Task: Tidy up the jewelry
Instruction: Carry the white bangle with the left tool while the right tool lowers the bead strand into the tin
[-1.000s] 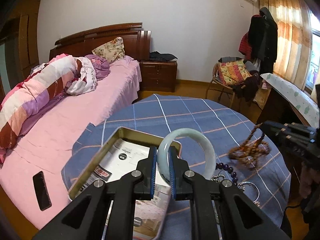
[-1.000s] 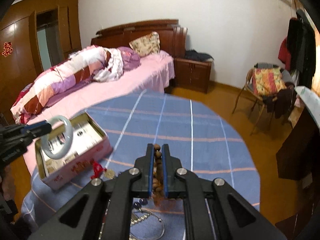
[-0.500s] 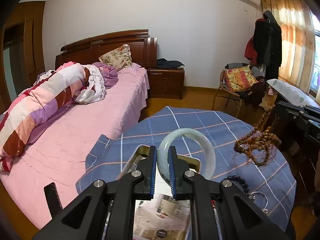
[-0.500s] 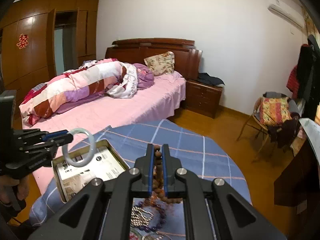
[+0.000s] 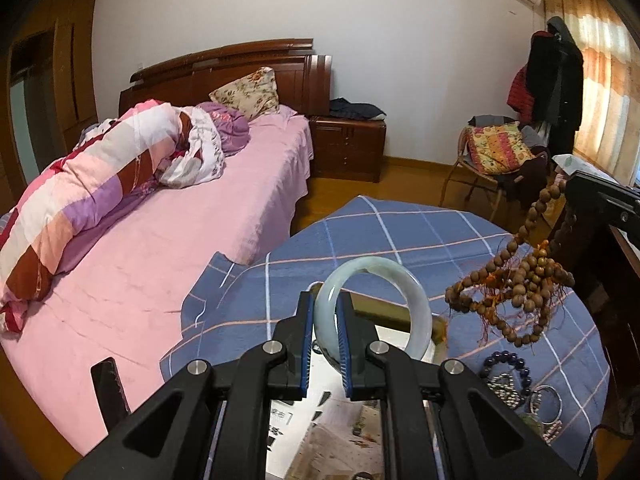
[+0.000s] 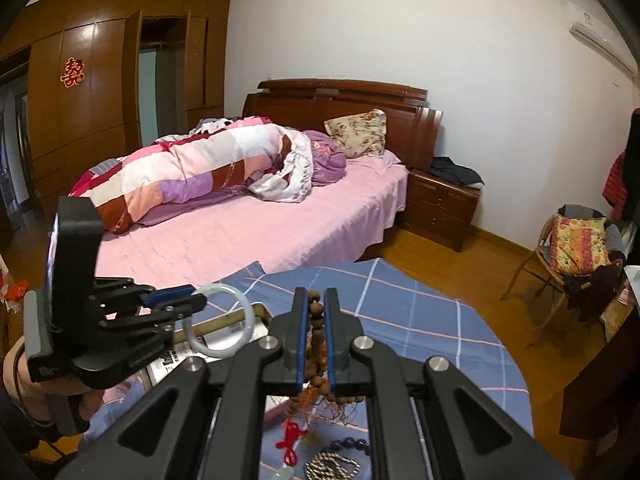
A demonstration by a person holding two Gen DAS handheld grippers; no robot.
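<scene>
— Lifted since a second ago? Yes: jade bangle and bead string, both raised well above the table.
— And the tin? Now nearer, directly under the bangle.

The round surface has a blue checked cloth. On it lie an open tin box, dark beads and a silver chain.

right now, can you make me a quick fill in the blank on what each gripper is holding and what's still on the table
1. The left gripper is shut on a pale green ____.
2. The right gripper holds a string of brown wooden ____, hanging in the air.
3. Under the bangle sits an open ____ lined with printed paper.
4. The table wears a blue ____ cloth.

Missing words: bangle; beads; tin; checked
</scene>
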